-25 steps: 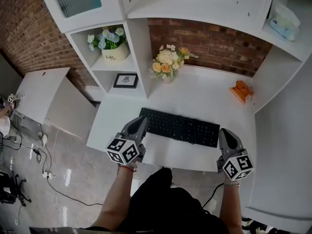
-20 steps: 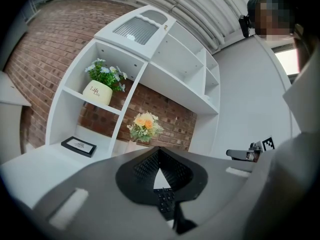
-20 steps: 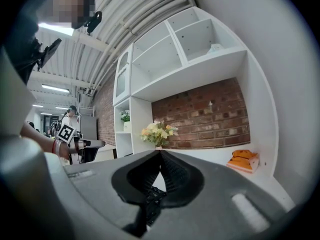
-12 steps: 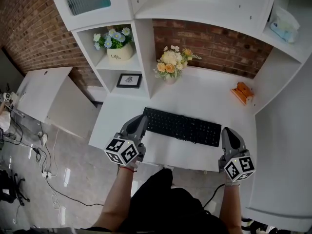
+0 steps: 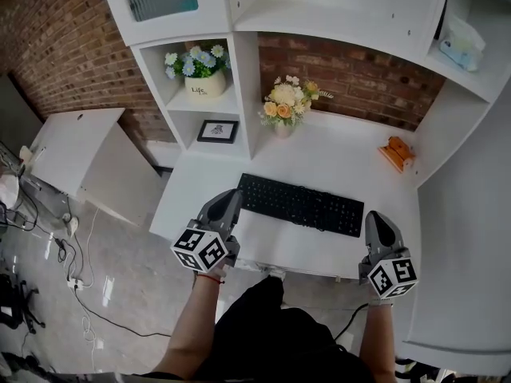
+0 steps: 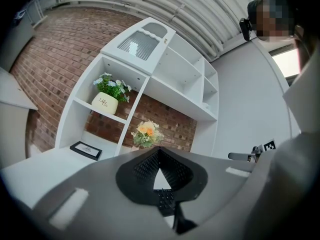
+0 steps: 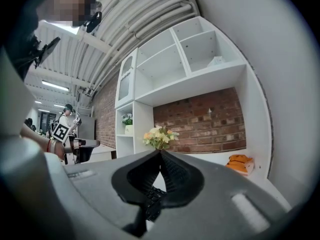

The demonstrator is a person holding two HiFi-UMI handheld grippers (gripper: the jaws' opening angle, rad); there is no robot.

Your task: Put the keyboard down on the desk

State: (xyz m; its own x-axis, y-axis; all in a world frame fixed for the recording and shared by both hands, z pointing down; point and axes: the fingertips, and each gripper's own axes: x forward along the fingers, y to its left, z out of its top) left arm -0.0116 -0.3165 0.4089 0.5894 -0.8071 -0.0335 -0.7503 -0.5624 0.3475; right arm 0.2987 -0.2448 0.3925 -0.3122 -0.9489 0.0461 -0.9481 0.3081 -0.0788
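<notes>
Keyboard flat on white desk, left claw and right claw pressed together, empty, beside its ends

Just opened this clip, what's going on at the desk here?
A person stands at the white desk with a gripper in each hand. The left claw is shut on the left end of the black keyboard, and the right claw on its right end. The keyboard lies across the front part of the desk, with the flower vase behind it. From above I cannot tell whether it touches the surface.
</notes>
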